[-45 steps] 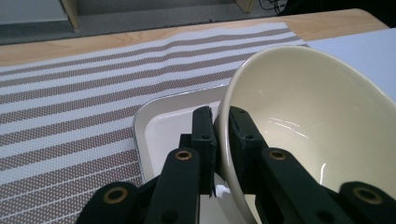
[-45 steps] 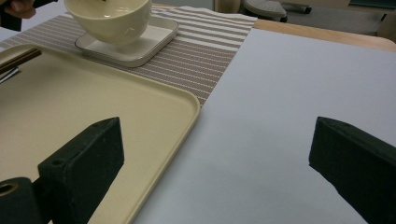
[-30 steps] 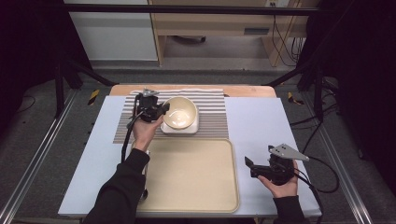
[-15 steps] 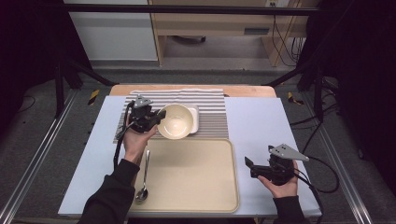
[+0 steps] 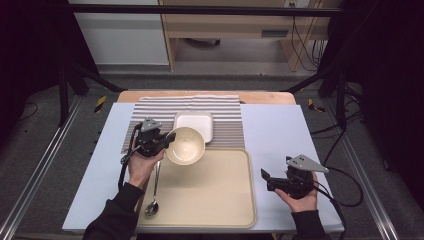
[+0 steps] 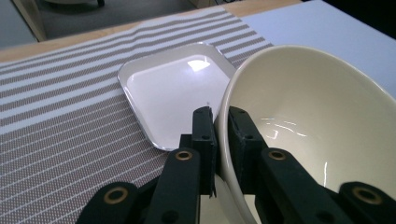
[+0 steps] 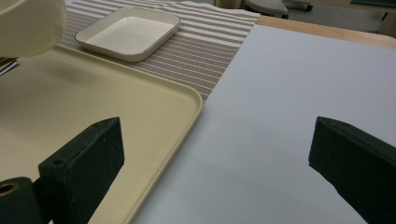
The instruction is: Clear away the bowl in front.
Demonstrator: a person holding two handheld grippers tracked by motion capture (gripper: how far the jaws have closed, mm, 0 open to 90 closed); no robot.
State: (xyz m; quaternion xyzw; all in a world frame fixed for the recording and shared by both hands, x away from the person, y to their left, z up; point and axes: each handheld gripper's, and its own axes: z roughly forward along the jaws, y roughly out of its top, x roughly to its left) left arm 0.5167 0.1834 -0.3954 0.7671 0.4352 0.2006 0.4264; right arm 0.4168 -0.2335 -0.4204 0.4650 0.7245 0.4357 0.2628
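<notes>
1. At the near edge of the mat (image 5: 150, 107), the left gripper (image 5: 159, 141) has the bowl (image 5: 186, 145) by its rim. In the left gripper view the jaws are closed to a thin gap, one inside the wall and one outside.
2. Change over the last second: the bowl sat on the square dish (image 5: 194, 124) with the left gripper at its rim; half a second ago it was lifted and shifted toward the person; now it is off the dish and hangs over the far left corner of the tray (image 5: 220, 210), partly over the mat.
3. The dish is bare and stays on the mat. The bowl looks tilted, its opening leaning away from the left gripper; I cannot tell if it touches the tray.
4. The spoon (image 5: 154, 192), covered by the forearm a second ago, now shows along the left edge of the tray, bowl end nearest the person.
5. The right gripper (image 5: 270, 180) has not moved: held off the tray's right edge over the counter (image 5: 280, 130), jaws wide apart, nothing between them.
6. Judgement: the bowl is being carried from dish to tray; setting it down and letting go are not yet done. The rim-only hold could slip.
</notes>
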